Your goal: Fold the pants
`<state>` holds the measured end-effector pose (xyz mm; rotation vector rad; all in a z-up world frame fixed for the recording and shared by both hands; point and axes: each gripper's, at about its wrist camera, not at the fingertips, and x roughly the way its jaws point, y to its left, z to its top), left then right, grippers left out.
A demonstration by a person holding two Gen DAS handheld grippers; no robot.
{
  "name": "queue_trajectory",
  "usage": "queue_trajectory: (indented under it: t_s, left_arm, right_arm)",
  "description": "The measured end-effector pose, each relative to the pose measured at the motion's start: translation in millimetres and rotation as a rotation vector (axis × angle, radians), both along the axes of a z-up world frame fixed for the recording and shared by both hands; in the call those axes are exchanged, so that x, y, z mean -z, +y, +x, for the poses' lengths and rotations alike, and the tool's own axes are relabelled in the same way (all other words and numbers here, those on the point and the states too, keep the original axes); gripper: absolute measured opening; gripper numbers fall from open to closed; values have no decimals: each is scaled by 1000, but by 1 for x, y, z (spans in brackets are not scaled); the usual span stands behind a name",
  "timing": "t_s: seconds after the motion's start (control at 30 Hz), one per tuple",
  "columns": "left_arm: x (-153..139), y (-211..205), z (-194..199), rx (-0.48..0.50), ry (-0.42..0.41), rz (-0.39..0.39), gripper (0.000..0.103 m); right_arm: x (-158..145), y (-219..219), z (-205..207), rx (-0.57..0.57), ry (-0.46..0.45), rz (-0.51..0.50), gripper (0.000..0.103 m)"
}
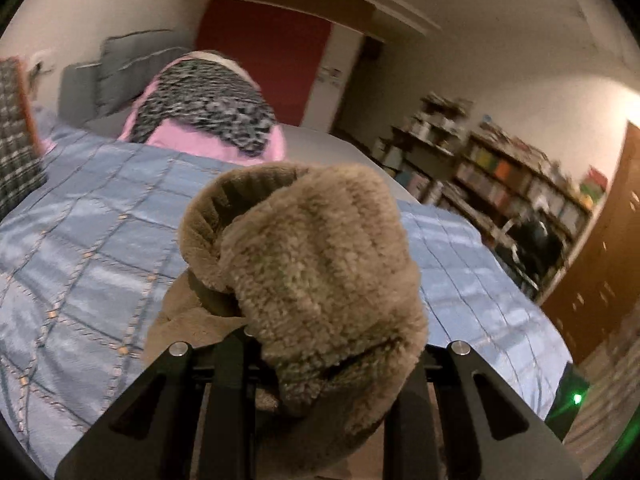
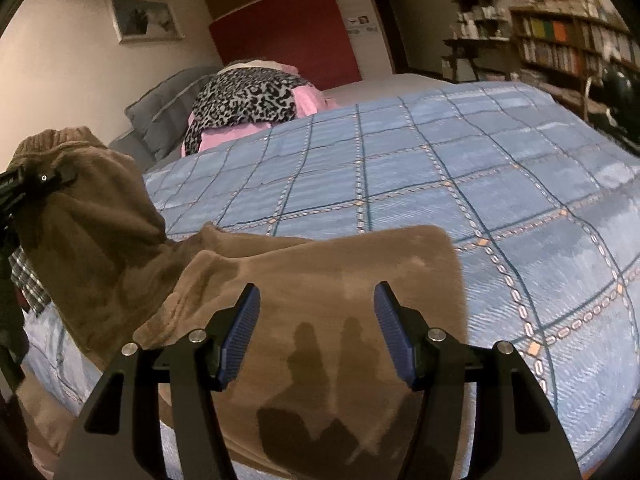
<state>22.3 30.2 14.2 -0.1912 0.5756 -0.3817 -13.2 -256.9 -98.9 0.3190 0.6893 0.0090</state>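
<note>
Bed (image 2: 500,184), blue checked cover. Brown fleece pants (image 2: 320,280) lie across its near edge, long axis running left to right. Left gripper (image 1: 320,360) clamped on the ribbed cuff end, lifted off the bed at far left. Right gripper (image 2: 316,336) jaws apart, empty, hovering over the flat part. Fold likely travels left end toward right. No containers seen.

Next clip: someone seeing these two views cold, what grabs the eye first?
The fuzzy brown pants dominate: one end bunches up right in front of the left wrist lens, clamped in the left tool and lifted off the bed, while the rest lies flat on the blue checked bedspread. The right tool hangs open just above that flat part. Behind, a leopard-print and pink pile sits near the grey pillows.
</note>
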Motion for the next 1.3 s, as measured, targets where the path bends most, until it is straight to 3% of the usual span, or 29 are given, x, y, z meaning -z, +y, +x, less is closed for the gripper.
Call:
queue_trajectory:
  t_s: [0.23, 0.53, 0.63, 0.77, 0.87, 1.0, 1.17, 1.3]
  left_arm:
    - [19, -72, -14, 126, 53, 60, 20]
    - [52, -136, -29, 223, 51, 245, 20]
    - [66, -151, -30, 250, 82, 302, 25]
    - [81, -158, -29, 300, 157, 298, 44]
    - [85, -158, -34, 320, 169, 294, 49]
    - [81, -155, -45, 362, 164, 265, 65]
    - [63, -151, -61, 444, 151, 202, 72]
    - [57, -131, -59, 405, 166, 156, 72]
  right_arm:
    - [4, -34, -11, 53, -11, 39, 59]
    - [13, -60, -19, 86, -14, 72, 59]
    - [13, -65, -19, 84, -20, 76, 59]
    - [13, -71, -20, 91, -21, 75, 59]
    - [15, -74, -19, 96, -13, 76, 59]
    - [18, -75, -20, 102, -6, 78, 59]
    - [18, -75, -21, 101, 0, 79, 59]
    - [16, -76, -22, 90, -4, 94, 59]
